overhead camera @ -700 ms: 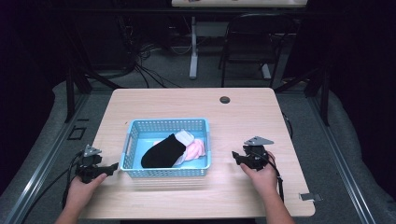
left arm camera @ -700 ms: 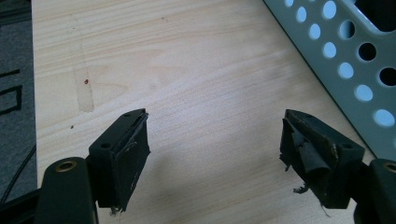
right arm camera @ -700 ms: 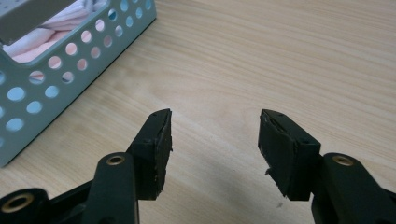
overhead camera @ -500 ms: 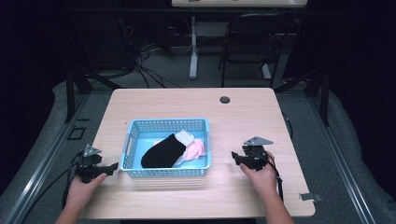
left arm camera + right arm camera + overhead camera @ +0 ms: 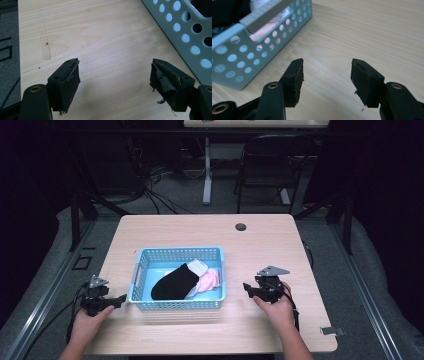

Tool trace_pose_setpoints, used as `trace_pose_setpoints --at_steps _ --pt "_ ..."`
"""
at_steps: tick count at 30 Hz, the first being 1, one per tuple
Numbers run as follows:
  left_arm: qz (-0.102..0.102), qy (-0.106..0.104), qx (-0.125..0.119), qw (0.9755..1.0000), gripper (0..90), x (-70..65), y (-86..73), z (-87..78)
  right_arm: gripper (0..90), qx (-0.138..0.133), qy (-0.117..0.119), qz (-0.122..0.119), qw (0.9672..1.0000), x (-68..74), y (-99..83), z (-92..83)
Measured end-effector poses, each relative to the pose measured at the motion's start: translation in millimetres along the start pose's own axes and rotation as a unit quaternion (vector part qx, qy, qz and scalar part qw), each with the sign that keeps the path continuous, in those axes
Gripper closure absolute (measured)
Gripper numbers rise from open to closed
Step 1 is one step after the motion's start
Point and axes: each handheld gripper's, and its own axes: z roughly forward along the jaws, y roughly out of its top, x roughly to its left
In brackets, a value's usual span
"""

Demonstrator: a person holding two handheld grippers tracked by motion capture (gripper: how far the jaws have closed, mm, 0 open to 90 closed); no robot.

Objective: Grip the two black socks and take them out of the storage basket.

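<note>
A light blue perforated basket point(image 5: 142, 265) sits on the wooden table, a little left of centre. Inside it lie a black sock point(image 5: 175, 281), a pink sock point(image 5: 209, 281) and a white one point(image 5: 198, 267). My left gripper point(image 5: 120, 300) rests just off the basket's left front corner, open and empty; its own view point(image 5: 115, 75) has bare wood between the jaws and the basket wall point(image 5: 190, 37) at the right. My right gripper point(image 5: 246, 287) hovers right of the basket, also open and empty point(image 5: 327, 75), with the basket corner point(image 5: 249, 52) at its left.
A round dark grommet point(image 5: 241, 226) is set in the table near the far edge. Bare wood lies behind and to the right of the basket. A folding chair point(image 5: 265, 170) and cables stand on the floor beyond the table.
</note>
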Motion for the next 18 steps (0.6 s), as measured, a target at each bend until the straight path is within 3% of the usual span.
trace_pose_setpoints --at_steps 8,10,12,14,18 --pt "-0.003 0.000 -0.001 1.0000 23.7 1.2 -0.7 -0.7 42.9 0.004 0.021 -0.017 0.9996 13.6 23.8 -4.9" --pt "-0.004 -0.001 -0.002 1.0000 23.7 1.2 -0.7 -0.7 42.9 0.007 0.033 -0.027 0.9991 18.8 33.5 -6.0" --pt "-0.002 -0.001 -0.001 1.0000 23.7 1.0 -0.5 -0.9 43.2 0.009 0.037 -0.057 0.9977 27.0 48.6 -7.2" --pt "-0.002 -0.001 -0.001 1.0000 23.7 0.9 -0.4 -1.0 43.6 0.009 0.041 -0.070 0.9966 32.4 58.1 -6.8" --pt "-0.004 -0.001 -0.002 1.0000 23.7 1.0 -0.6 -0.7 43.8 -0.003 0.053 -0.071 0.9960 41.7 76.3 -5.5"
